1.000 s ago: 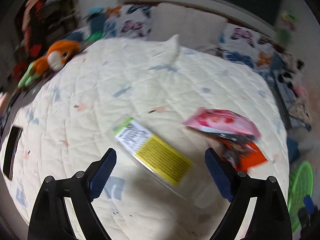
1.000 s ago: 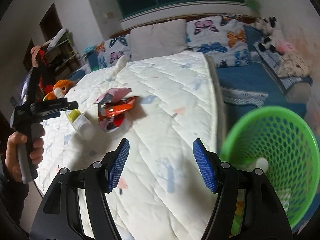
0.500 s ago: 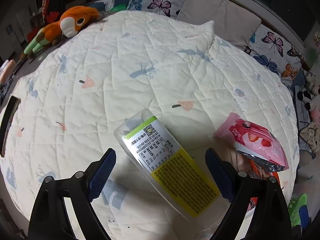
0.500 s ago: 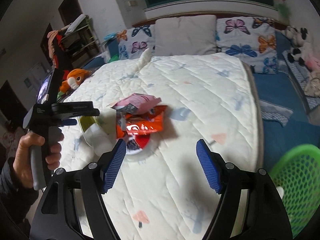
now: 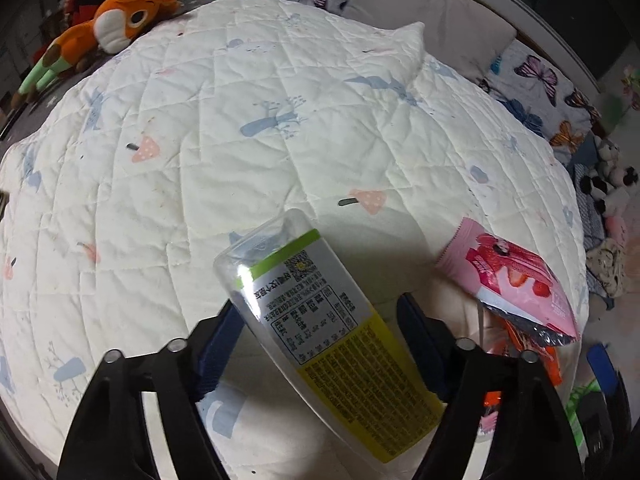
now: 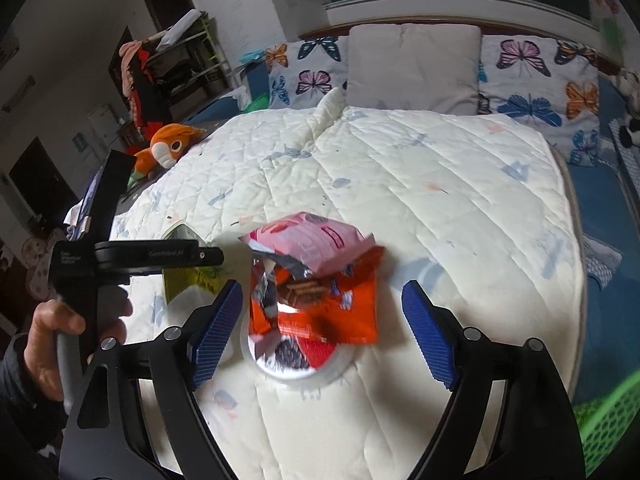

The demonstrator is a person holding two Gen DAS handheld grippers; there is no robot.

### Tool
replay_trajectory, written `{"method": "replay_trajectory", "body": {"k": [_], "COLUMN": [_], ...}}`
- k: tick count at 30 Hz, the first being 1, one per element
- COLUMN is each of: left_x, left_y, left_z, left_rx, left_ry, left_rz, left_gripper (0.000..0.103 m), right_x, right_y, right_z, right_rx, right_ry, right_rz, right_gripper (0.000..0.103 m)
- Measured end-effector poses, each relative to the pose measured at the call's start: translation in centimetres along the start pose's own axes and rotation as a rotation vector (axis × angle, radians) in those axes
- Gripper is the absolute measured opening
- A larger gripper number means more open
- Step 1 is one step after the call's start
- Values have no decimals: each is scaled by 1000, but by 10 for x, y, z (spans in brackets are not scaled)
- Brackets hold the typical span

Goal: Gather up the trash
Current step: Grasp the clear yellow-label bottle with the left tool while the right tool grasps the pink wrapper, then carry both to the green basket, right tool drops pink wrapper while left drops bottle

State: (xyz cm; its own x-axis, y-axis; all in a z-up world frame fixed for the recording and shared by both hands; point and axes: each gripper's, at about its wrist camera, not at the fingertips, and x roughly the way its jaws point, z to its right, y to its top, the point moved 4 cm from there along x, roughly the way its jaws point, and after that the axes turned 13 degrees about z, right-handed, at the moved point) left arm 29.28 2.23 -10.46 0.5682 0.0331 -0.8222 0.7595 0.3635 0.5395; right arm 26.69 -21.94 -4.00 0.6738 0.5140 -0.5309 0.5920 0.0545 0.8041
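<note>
bottle (image 5: 320, 312) between left tool (image 5: 320, 320) pads, closing, contact unclear | wrappers (image 6: 320, 280) ahead of wide-open right tool (image 6: 322, 328)

Left gripper (image 5: 320, 320) is angled down at the bed (image 5: 280, 128), jaws just been closing, now astride the clear plastic bottle (image 5: 320, 316). Bottle lies diagonally on the quilt, base away from the camera, green and yellow label with printed text facing up. Left finger (image 5: 218, 336) sits right at the bottle's side; whether the pads actually press on it I can't tell. Pink strawberry wrapper (image 5: 516, 280) lies near the bed's right edge, partly over an orange wrapper (image 5: 536, 352). Orange plush toy (image 5: 116, 20) at the bed's far-left corner; butterfly pillows (image 5: 536, 80) along the far edge.
</note>
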Motion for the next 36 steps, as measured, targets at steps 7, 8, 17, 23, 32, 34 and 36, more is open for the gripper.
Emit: {"method": "replay_trajectory", "body": {"k": [7, 8, 17, 23, 32, 34, 36], "left_x": [-6, -6, -6, -3, 1, 2, 2], "left_y": [2, 2, 1, 0, -8, -11, -12], "left_z": [0, 0, 5, 5, 12, 12, 14], "left_rx": [60, 69, 162, 166, 169, 168, 167], "left_ry": [-102, -111, -178, -196, -194, -194, -202], "left_rz": [-40, -43, -74, -72, -75, -71, -70], "left_gripper": [55, 54, 54, 55, 61, 61, 57], "right_x": [33, 37, 73, 80, 61, 55, 48], "right_y": [8, 8, 8, 2, 7, 9, 11], "right_z": [1, 2, 12, 14, 13, 13, 13], "right_rx": [-20, -18, 43, 56, 73, 82, 95], "right_ry": [39, 46, 93, 93, 74, 67, 65], "right_rz": [-30, -35, -80, -109, -57, -44, -27], "right_gripper": [88, 90, 92, 77, 62, 61, 61]}}
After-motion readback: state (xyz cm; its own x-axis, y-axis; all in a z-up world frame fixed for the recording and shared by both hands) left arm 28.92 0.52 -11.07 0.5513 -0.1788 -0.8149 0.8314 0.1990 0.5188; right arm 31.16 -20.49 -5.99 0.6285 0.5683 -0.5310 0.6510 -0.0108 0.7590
